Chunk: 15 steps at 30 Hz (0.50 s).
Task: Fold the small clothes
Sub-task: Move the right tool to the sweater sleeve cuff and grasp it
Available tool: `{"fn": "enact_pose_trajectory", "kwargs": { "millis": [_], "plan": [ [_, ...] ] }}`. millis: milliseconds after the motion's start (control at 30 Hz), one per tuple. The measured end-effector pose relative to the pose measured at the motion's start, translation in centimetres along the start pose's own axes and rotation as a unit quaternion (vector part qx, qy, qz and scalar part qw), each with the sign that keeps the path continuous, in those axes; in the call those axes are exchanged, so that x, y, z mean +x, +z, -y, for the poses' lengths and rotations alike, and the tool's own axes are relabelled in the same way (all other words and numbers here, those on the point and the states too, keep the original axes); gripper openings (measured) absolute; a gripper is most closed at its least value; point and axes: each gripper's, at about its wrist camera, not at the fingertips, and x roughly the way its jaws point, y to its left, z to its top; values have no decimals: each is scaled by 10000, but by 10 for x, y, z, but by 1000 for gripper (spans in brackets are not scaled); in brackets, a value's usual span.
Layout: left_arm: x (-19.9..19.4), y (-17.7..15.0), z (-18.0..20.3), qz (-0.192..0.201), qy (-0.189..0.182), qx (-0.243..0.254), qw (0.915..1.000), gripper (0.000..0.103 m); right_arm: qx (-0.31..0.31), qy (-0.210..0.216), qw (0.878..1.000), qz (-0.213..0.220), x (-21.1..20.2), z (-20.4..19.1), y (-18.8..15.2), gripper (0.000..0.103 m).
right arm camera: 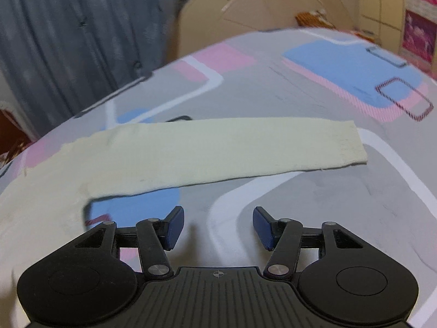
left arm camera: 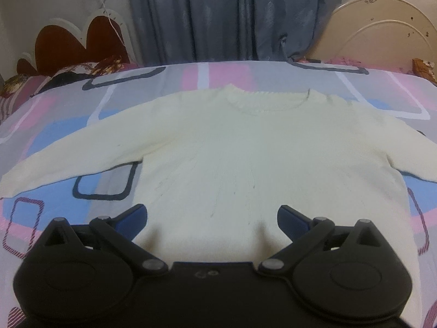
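A cream long-sleeved sweater lies flat and face up on the bed, neckline at the far side, both sleeves spread out sideways. My left gripper is open and empty, over the sweater's lower body near the hem. In the right wrist view the sweater's right sleeve stretches across to its cuff at the right. My right gripper is open and empty, over bare bedsheet just in front of the sleeve, to the right of the armpit.
The bedsheet is grey with pink, blue and white rounded rectangles. A cream headboard stands at the far right, grey curtains behind, and a red heart-shaped headboard with patterned bedding at the far left.
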Motion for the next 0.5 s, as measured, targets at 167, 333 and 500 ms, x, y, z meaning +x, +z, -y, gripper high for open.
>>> {"fn": "enact_pose_trajectory", "kwargs": {
  "millis": [167, 333, 500],
  "plan": [
    [14, 7, 5, -31, 66, 19, 10000, 101, 257, 50, 9995, -182, 28, 16, 9, 56],
    [24, 11, 7, -85, 108, 39, 9999, 101, 546, 101, 9984, -57, 41, 29, 18, 56],
    [28, 12, 8, -122, 113, 53, 9998, 101, 802, 35, 9966, 205, 48, 39, 30, 56]
  ]
}}
